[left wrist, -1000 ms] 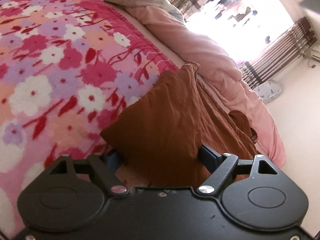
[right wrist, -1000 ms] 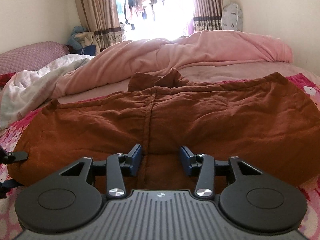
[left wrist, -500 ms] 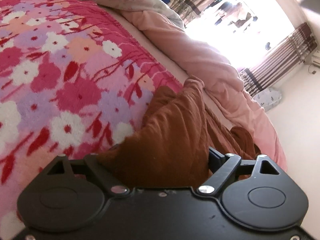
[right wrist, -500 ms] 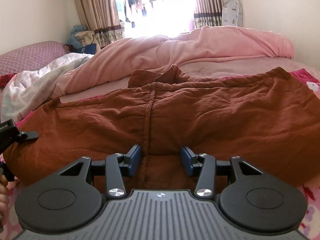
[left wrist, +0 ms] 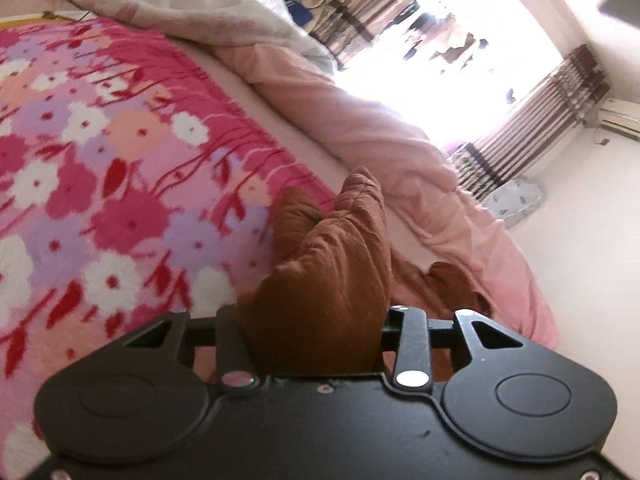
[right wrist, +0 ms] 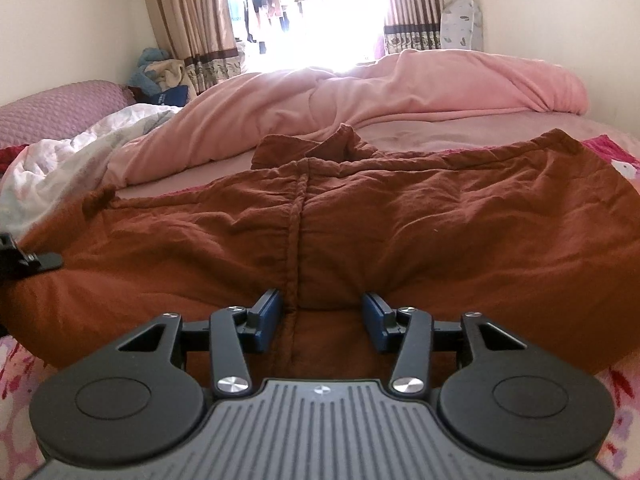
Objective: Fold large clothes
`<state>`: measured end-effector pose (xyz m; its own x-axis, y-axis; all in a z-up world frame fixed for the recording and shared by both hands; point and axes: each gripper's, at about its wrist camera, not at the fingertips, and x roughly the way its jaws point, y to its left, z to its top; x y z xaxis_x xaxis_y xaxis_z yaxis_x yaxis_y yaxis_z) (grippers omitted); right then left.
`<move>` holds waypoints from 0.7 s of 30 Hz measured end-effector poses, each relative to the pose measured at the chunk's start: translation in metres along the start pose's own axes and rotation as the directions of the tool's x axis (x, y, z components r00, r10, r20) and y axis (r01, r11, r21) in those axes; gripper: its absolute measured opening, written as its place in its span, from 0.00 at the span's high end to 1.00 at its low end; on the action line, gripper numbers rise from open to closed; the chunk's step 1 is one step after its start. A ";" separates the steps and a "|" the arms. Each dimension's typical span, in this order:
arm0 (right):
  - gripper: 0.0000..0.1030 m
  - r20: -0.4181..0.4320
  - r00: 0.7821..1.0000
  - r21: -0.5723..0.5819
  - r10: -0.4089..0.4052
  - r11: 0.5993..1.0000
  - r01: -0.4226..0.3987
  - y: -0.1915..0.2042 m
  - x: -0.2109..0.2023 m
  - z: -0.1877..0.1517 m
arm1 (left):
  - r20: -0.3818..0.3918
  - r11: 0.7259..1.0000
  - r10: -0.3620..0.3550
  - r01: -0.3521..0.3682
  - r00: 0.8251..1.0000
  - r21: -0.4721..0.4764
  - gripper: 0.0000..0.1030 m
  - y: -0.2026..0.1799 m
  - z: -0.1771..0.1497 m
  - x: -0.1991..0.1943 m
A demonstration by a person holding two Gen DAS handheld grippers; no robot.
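1. A large rust-brown crumpled cotton garment (right wrist: 400,232) lies spread across the bed on a pink, red and white flowered fleece blanket (left wrist: 100,168), with a raised seam running from its middle toward 6 o'clock in the right wrist view.
2. The left gripper (left wrist: 312,320) has just been closing, and a bunched corner of the brown garment fills the gap between its jaws; the pads themselves are hidden by the cloth, which is gathered and pinched into a ridge rising toward 12 o'clock in the left wrist view.
3. In the right wrist view, part of that same left gripper shows at 9 o'clock, at the garment's left edge.
4. The right gripper (right wrist: 320,312) stands about half open, its blue pads (right wrist: 267,316) on either side of the garment's hem and seam; the cloth lies between them, but the pads do not press on it.
5. A rumpled pale pink quilt (right wrist: 360,100) lies beyond the garment at 12 o'clock, touching the collar end.
6. A white crumpled sheet (right wrist: 72,152) sits at 10 o'clock, beside the pink quilt.
7. Brown striped curtains (right wrist: 192,20) frame a bright window at 12 o'clock.
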<state>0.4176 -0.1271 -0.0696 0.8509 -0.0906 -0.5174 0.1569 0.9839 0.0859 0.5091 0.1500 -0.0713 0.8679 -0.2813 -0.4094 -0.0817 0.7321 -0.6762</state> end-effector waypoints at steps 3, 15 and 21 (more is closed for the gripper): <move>0.46 0.002 1.000 -0.004 -0.008 1.000 0.008 0.002 0.003 -0.001 | 0.013 1.000 -0.030 0.030 0.999 0.005 0.65 -0.012 0.004 -0.007; 0.45 0.051 0.996 0.126 0.066 0.989 -0.072 -0.047 -0.037 0.014 | 0.030 0.967 -0.235 0.230 0.972 0.114 0.70 -0.121 0.000 -0.026; 0.45 0.140 0.989 0.175 -0.055 0.984 0.030 -0.111 -0.085 0.021 | -0.073 0.901 -0.382 0.389 0.921 0.192 0.78 -0.211 -0.047 -0.006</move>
<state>0.3385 -0.2314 -0.0173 0.9026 -0.1657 -0.3972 0.2682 0.9384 0.2180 0.4985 -0.0324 0.0453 0.7947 -0.5846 -0.1634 0.3582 0.6690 -0.6512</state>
